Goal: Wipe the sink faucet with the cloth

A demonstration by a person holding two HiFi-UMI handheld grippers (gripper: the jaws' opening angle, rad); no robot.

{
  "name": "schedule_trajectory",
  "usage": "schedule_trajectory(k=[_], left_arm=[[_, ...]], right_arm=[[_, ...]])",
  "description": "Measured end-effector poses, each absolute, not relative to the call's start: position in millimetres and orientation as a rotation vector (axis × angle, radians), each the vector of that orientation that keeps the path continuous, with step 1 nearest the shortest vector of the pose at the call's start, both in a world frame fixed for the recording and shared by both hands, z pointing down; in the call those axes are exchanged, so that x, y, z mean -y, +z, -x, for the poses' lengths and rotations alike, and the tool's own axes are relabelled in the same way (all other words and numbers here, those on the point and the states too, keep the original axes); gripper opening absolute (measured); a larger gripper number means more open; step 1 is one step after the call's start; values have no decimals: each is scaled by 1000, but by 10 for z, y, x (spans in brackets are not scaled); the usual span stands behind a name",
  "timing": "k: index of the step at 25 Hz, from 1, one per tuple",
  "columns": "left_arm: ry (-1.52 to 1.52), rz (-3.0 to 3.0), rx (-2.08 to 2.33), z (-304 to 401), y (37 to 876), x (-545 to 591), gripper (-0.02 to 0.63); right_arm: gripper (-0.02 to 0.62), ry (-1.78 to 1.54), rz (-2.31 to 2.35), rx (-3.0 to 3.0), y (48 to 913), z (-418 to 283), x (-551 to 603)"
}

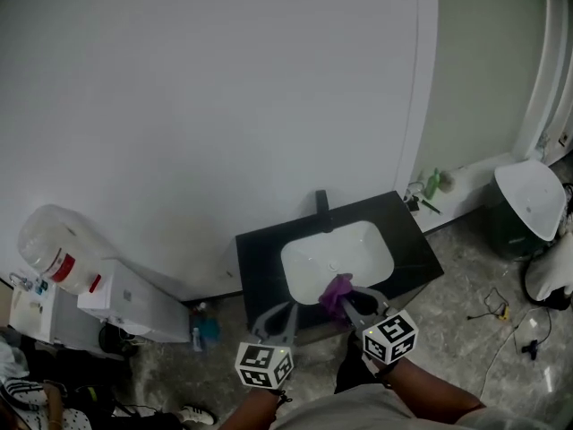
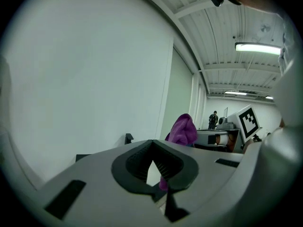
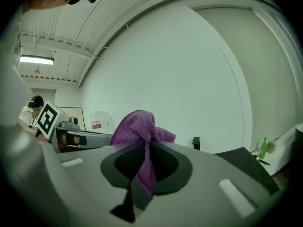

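Observation:
A white basin (image 1: 358, 251) is set in a black countertop (image 1: 255, 258) against the wall, with a short black faucet (image 1: 322, 210) behind it. My right gripper (image 1: 346, 296) hovers over the basin's near edge, shut on a bunched purple cloth (image 1: 337, 292). That cloth (image 3: 140, 126) pokes up between the right gripper's (image 3: 143, 161) closed pads; the faucet (image 3: 196, 142) lies well ahead. My left gripper (image 1: 288, 310) hangs by the counter's front edge, left of the cloth. The left gripper (image 2: 152, 161) has its jaws together with nothing held; the cloth (image 2: 182, 129) and faucet (image 2: 129, 138) show beyond.
A water jug (image 1: 55, 247) sits on a white dispenser (image 1: 134, 301) at the left. Green bottles (image 1: 435, 183) stand on a ledge right of the counter. A bin with a white lid (image 1: 528, 201) and loose cables (image 1: 508, 315) occupy the floor at right.

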State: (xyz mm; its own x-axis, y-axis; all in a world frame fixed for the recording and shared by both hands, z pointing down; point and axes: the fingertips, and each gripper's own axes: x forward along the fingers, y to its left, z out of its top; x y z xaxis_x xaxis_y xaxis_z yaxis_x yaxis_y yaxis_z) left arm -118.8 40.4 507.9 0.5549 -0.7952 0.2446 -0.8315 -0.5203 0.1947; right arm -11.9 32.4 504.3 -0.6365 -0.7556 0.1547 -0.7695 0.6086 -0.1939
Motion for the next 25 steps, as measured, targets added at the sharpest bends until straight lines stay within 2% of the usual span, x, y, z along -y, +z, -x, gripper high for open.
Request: schedule_trajectory(k=[10,17,21,25], left_arm=[[160,-2369,1435,680,5222,1458,6],[167,-2357,1378,610,5361,1927,6],[200,-2344,1359,700,5419,2051,6],[208,-2338,1342,851,5491,2221,6]], right_arm=[[38,371,-1089,2796,5268,-303,2012],[40,300,-1086,2736,5522,-112,3650],[40,368,-1129,2576,6206,-54,4247],[40,495,-1174,2554,6756,-125,4240]])
